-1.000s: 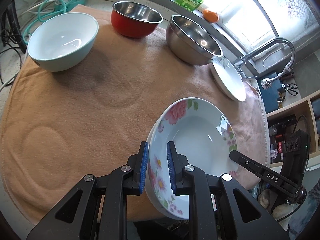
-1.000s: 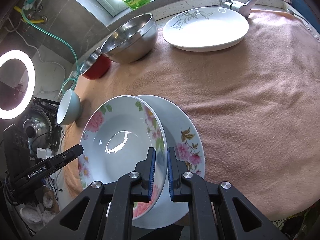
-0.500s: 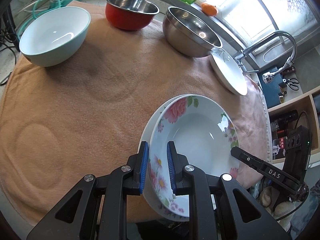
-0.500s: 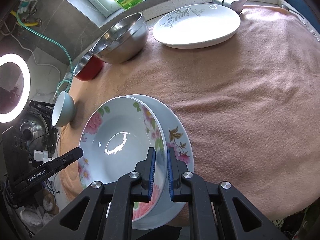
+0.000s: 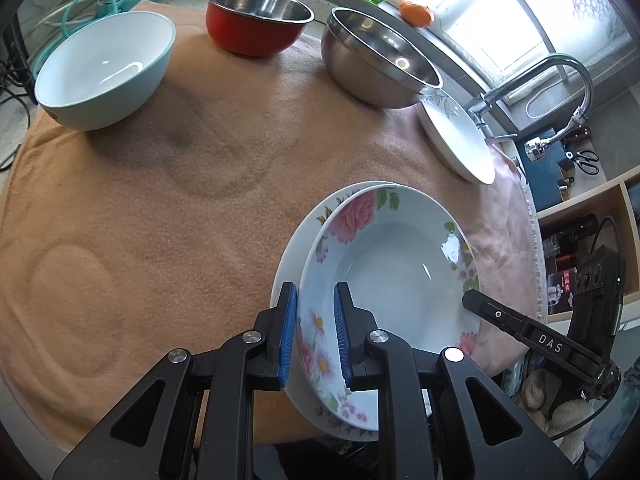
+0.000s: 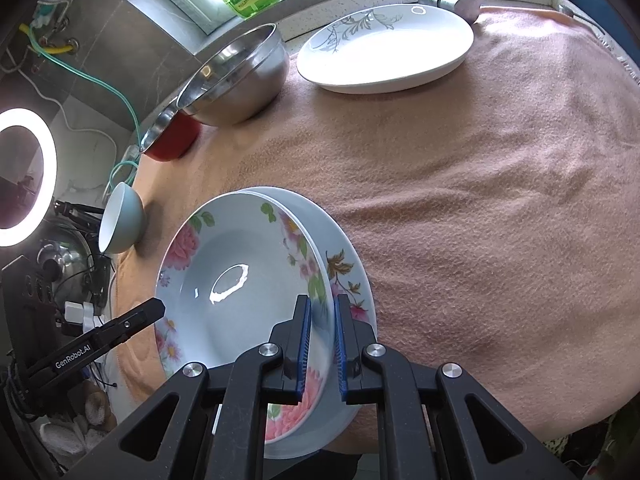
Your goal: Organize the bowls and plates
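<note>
Both grippers clamped on one rose-patterned deep plate, over a second plate

The left gripper (image 5: 316, 336) and right gripper (image 6: 320, 344) each have their blue fingers (image 5: 289, 336) pinched on opposite rims of the floral deep plate (image 5: 392, 264), which sits on or just above a flatter floral plate (image 6: 352, 280) at the near edge of the desk's peach cloth (image 5: 160, 220). Farther back stand a pale green bowl (image 5: 106, 70), a red bowl (image 5: 258, 26), a steel bowl (image 5: 380, 60) and a white plate with a leaf sprig (image 6: 386, 54) beside the tap (image 5: 560, 76).
</note>
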Tool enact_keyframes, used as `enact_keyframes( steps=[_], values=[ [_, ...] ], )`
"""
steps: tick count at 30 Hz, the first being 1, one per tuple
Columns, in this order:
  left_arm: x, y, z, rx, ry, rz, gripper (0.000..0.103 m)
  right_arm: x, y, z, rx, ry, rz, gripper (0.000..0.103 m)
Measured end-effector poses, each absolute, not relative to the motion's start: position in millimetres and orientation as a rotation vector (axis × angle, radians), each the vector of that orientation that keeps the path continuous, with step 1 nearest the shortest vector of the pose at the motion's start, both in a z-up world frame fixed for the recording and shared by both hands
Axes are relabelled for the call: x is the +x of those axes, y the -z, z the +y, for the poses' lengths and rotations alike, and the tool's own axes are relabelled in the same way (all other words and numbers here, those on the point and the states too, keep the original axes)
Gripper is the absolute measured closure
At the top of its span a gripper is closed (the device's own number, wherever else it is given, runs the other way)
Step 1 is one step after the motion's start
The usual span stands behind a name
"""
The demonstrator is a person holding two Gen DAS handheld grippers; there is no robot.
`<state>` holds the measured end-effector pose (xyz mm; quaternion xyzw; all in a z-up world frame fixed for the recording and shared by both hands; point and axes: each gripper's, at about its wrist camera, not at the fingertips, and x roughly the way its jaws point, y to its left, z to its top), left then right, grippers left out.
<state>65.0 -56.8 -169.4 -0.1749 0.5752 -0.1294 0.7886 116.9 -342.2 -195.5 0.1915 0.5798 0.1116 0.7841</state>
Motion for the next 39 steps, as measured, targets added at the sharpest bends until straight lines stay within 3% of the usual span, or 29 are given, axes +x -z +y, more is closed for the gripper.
enact_keyframes(
  steps=[39],
  values=[
    [61.6,171.5,-58.0,-0.363,0.296,1.243,0.086,109.8,193.8,-344.0,0.409,-0.220,1.256,0.090]
  ],
)
